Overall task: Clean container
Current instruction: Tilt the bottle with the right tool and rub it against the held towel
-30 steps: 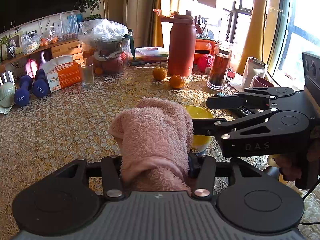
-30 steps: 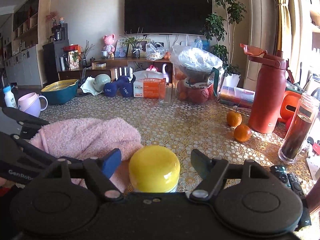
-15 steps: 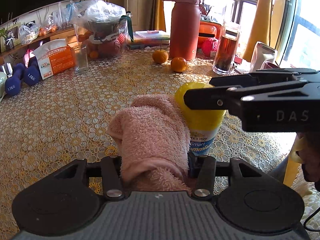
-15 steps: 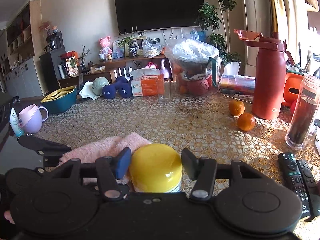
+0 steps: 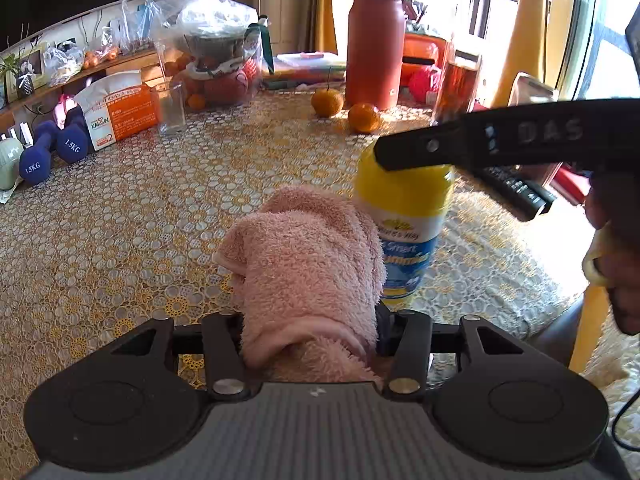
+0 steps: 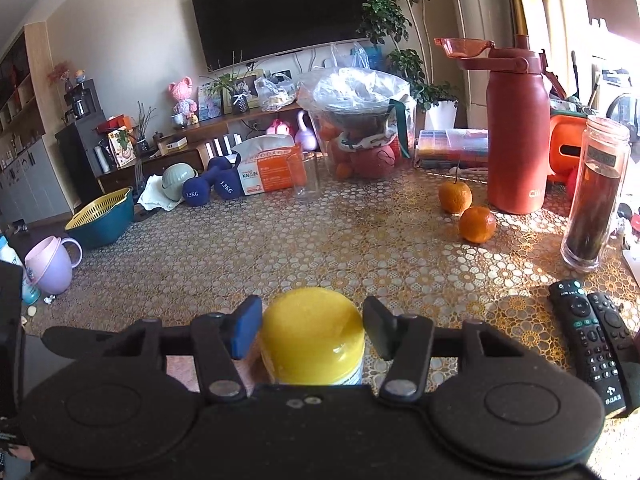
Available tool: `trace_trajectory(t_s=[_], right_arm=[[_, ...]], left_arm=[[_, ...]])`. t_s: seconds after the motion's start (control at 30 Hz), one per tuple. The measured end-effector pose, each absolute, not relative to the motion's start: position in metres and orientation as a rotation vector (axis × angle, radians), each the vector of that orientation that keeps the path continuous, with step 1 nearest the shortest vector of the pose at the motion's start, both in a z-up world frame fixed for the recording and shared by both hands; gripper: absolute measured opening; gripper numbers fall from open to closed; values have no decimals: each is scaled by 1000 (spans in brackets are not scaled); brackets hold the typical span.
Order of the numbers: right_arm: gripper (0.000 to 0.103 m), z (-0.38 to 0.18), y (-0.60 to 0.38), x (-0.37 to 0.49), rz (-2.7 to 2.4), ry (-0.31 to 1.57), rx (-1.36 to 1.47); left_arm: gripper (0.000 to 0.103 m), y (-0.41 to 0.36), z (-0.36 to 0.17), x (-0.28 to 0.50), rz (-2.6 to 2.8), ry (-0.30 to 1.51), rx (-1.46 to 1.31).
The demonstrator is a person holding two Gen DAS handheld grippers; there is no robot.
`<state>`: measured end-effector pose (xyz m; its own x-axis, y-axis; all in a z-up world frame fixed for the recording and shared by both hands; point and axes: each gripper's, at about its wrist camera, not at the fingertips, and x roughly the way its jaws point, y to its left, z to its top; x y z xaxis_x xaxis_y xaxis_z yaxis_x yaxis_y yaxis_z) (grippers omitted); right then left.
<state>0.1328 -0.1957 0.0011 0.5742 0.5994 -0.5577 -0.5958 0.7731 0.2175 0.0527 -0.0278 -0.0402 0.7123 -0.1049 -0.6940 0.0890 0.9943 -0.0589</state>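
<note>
Left wrist view, left to right: blue dumbbells (image 5: 52,148), an orange-and-white tissue pack (image 5: 120,114) and an empty glass (image 5: 172,109) line the far edge of the lace-covered table (image 5: 120,220). At centre the left gripper (image 5: 310,336) is clamped on a rolled pink towel (image 5: 308,272), whose right side touches the container (image 5: 404,224), a yellow-capped bottle with a blue-and-white label. The towel hides the container's lower left side. Across the cap reaches a finger of the right gripper (image 5: 404,156). Behind stand two oranges (image 5: 346,110) and a red flask (image 5: 374,44).

Right wrist view, left to right: a lilac mug (image 6: 50,266) and a teal basin (image 6: 104,220) appear only here, as do the wall television (image 6: 280,12) and two remote controls (image 6: 596,332) at far right. The right gripper (image 6: 312,332) straddles the container's yellow cap (image 6: 312,332), its fingers narrow and close against the cap on both sides; firm contact cannot be told. Only here are both fingers seen; the label shows only from the left wrist. A jar of dark liquid (image 6: 596,196) stands right of the flask.
</note>
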Motion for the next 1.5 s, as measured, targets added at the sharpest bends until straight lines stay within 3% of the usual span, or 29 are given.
trace_trajectory(t_s=[0.23,0.87,1.27,1.5], right_arm=[[55,1,-195,132,659,676,33],[55,1,-201,135,643,682,50],[56,0,-204,117,715,630,-38],[56,1,-203,106,757,596,-104]], left_arm=[[49,-51,-13,44,-210,718,-59],[49,-52,-65,83,-161,848,13],[49,24,-4,70,-118,730,-166],[49,26,20,89,-203,679,-248]])
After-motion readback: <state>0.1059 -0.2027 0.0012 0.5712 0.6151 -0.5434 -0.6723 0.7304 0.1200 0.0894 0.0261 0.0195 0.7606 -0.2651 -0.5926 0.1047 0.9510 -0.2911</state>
